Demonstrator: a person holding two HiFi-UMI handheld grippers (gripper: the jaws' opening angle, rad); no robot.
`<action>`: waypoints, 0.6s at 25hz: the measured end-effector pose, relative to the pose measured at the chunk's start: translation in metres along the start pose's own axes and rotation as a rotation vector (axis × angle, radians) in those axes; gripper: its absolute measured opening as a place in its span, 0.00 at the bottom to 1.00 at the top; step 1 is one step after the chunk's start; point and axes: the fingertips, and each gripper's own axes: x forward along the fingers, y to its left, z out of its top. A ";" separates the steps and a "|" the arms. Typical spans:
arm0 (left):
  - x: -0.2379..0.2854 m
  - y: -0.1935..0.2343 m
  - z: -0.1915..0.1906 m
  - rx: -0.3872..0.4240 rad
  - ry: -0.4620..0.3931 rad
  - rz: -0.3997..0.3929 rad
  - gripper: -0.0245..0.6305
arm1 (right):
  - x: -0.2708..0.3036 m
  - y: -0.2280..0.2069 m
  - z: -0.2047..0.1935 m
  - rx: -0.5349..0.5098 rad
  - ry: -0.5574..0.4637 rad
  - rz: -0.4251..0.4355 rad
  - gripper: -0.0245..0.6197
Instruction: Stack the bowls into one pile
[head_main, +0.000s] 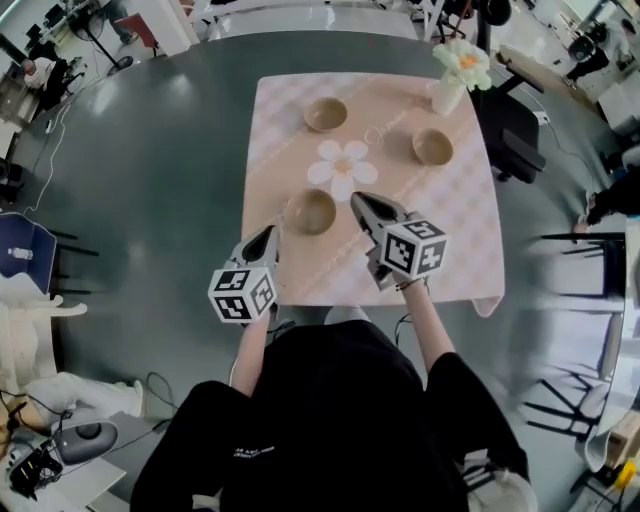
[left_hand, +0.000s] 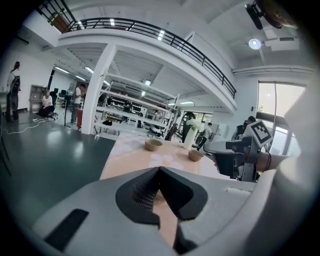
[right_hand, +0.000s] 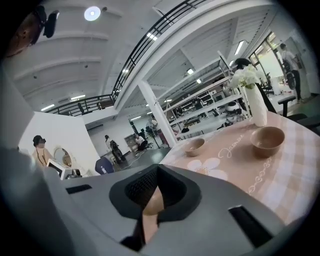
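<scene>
Three tan bowls stand apart on the pink checked cloth (head_main: 450, 215): a near bowl (head_main: 310, 211), a far bowl (head_main: 326, 113) and a right bowl (head_main: 432, 146). My left gripper (head_main: 271, 233) hovers just left of and nearer than the near bowl, its jaws together with nothing held. My right gripper (head_main: 358, 199) is just right of that bowl, also shut and empty. The left gripper view, past the closed left gripper (left_hand: 160, 170), shows the far bowl (left_hand: 153, 144) and right bowl (left_hand: 195, 155). The right gripper view, over the right gripper (right_hand: 157, 167), shows the right bowl (right_hand: 267, 140) and far bowl (right_hand: 194, 146).
A white vase with flowers (head_main: 455, 75) stands at the cloth's far right corner. A white flower print (head_main: 342, 167) marks the cloth between the bowls. Dark floor surrounds the table, with chairs (head_main: 580, 265) to the right. People stand far off in the hall.
</scene>
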 end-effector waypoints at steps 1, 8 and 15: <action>0.002 0.001 -0.003 -0.010 0.005 0.014 0.03 | 0.005 -0.002 -0.003 0.002 0.022 0.011 0.03; 0.014 0.011 -0.020 -0.058 0.049 0.080 0.03 | 0.042 -0.010 -0.014 0.003 0.137 0.057 0.03; 0.019 0.019 -0.033 -0.103 0.097 0.097 0.03 | 0.069 -0.015 -0.035 0.003 0.218 0.033 0.04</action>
